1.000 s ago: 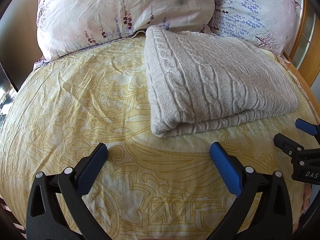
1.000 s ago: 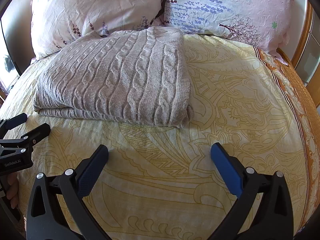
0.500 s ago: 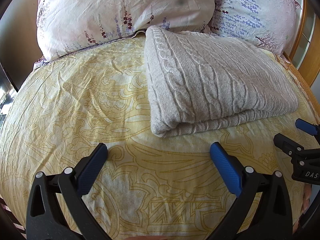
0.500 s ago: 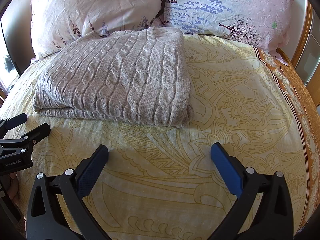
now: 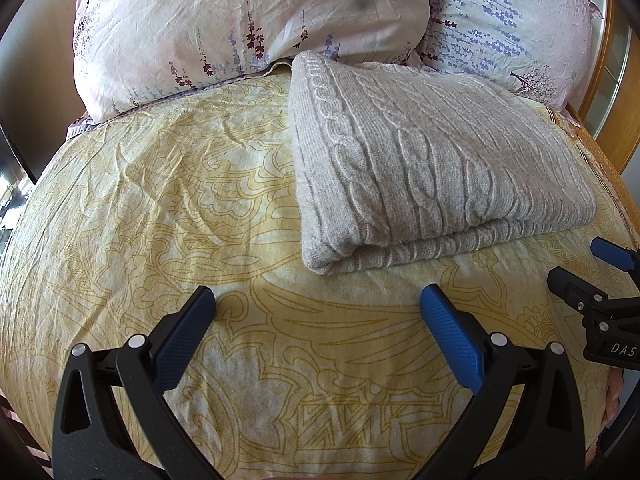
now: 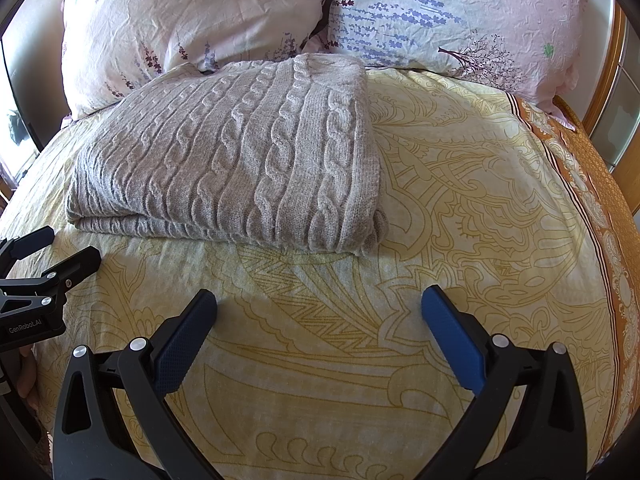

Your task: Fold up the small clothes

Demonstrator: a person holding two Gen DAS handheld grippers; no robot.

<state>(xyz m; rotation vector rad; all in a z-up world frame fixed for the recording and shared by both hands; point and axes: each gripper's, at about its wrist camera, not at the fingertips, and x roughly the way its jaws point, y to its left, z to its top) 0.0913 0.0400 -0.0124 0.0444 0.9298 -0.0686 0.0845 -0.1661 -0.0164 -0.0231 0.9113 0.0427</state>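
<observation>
Nothing moved since earlier; folded sweater (image 5: pixel 432 168) lay on bedspread (image 5: pixel 152 208).
Long axis ran left-right, fold edge facing grippers; left gripper (image 5: pixel 318 314) and right gripper (image 6: pixel 319 312) both spread apart, empty.

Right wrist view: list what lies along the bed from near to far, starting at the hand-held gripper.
Right hand-held gripper → bare yellow patterned bedspread → folded grey cable-knit sweater → floral pillows at the head of the bed.
</observation>
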